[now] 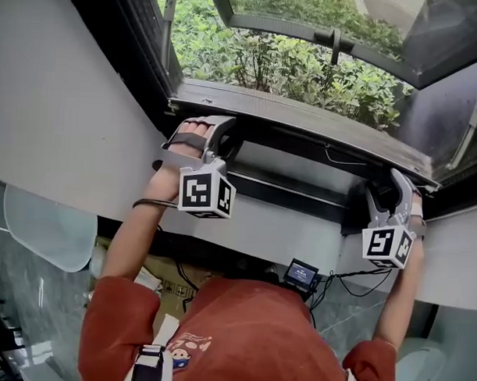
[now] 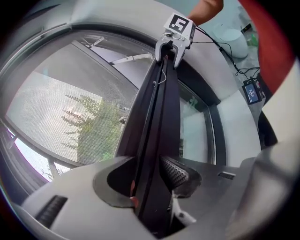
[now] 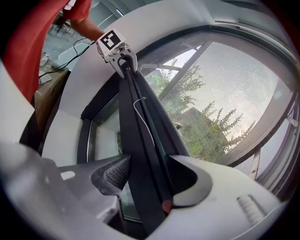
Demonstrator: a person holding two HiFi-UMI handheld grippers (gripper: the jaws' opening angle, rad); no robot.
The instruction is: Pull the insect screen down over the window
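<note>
The insect screen's dark pull bar (image 1: 303, 132) runs across the window opening, with the mesh (image 2: 70, 108) stretched behind it. My left gripper (image 1: 215, 138) is shut on the bar's left end. In the left gripper view the bar (image 2: 157, 117) passes between the jaws, and the ribbed pad (image 2: 176, 172) presses its side. My right gripper (image 1: 395, 190) is shut on the bar's right end, and in its own view its ribbed pad (image 3: 117, 171) touches the bar (image 3: 140, 131). Each gripper also shows at the bar's far end in the other's view: the right gripper (image 2: 174, 40), the left gripper (image 3: 118, 50).
Green bushes (image 1: 290, 66) lie outside, and an opened glass sash (image 1: 439, 36) hangs at the upper right. White wall (image 1: 61, 117) flanks the window. Below are a small device with a lit screen (image 1: 301, 272), its cables, and a cardboard box (image 1: 172, 289).
</note>
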